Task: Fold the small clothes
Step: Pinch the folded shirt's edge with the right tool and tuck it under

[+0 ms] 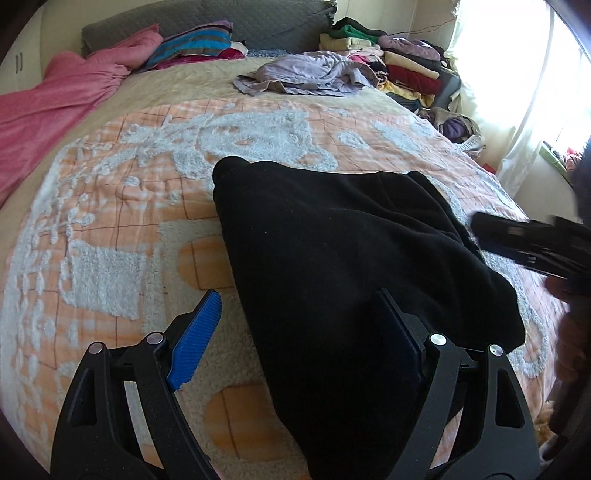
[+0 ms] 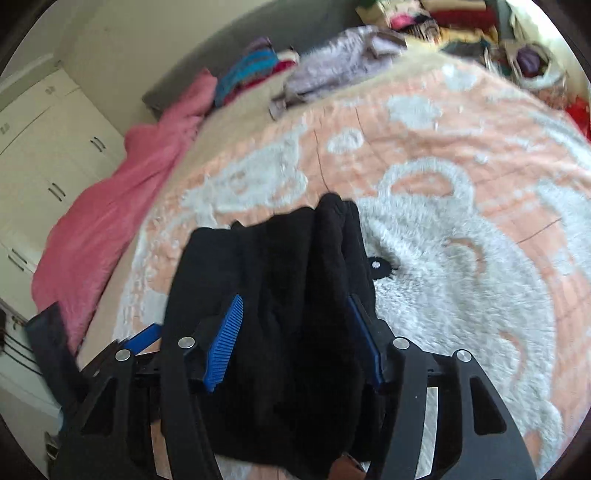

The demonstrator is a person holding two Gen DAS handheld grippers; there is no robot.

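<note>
On the orange patterned bedspread (image 1: 110, 206) the black garment (image 1: 332, 251) is spread, its long axis running away from both tools; the left gripper (image 1: 295, 332) is held apart, the right gripper (image 2: 295, 339) straddles bunched cloth, grip unclear.

Left wrist view: you look down along the left gripper (image 1: 299, 339), close over the bed (image 1: 110, 229).
Right wrist view: same tilt, closer, blurred.
Shared: black garment (image 1: 332, 240), pink blanket (image 2: 110, 206), headboard.

Bed (image 1: 155, 122) with orange-and-white fleecy bedspread, grey headboard (image 1: 258, 22), white wardrobe (image 2: 40, 147), bright curtained window (image 1: 517, 74)
</note>
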